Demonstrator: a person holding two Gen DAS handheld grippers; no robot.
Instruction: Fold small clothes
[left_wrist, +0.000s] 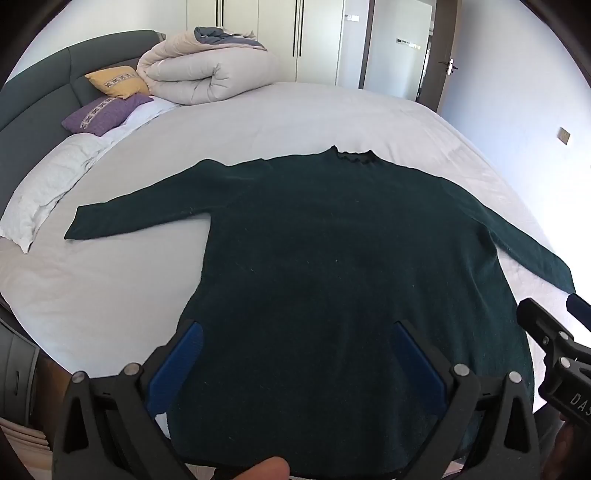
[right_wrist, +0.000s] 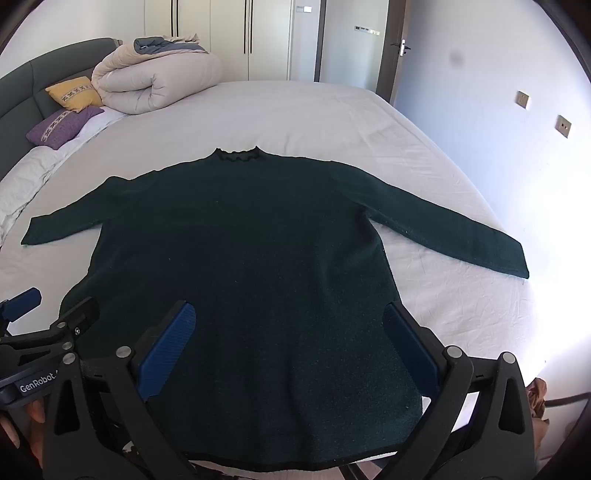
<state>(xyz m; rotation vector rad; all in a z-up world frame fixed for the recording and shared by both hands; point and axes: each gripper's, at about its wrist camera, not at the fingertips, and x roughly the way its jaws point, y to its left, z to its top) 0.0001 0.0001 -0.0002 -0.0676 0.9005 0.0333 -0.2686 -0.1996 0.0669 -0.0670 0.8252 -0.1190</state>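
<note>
A dark green long-sleeved sweater (left_wrist: 332, 258) lies flat on the white bed sheet (left_wrist: 258, 122), collar away from me, both sleeves spread out to the sides. It also shows in the right wrist view (right_wrist: 240, 251). My left gripper (left_wrist: 299, 332) is open, its blue pads wide apart above the sweater's lower left part near the hem. My right gripper (right_wrist: 291, 317) is open above the lower right part near the hem. Each gripper shows at the edge of the other's view. Neither holds anything.
A rolled beige duvet (left_wrist: 207, 70), a yellow cushion (left_wrist: 114, 79) and a purple cushion (left_wrist: 105, 112) lie at the head of the bed by the dark headboard (left_wrist: 40, 85). White wardrobes (left_wrist: 280, 33) and a door stand behind. The bed's right edge (right_wrist: 491, 206) is close to the wall.
</note>
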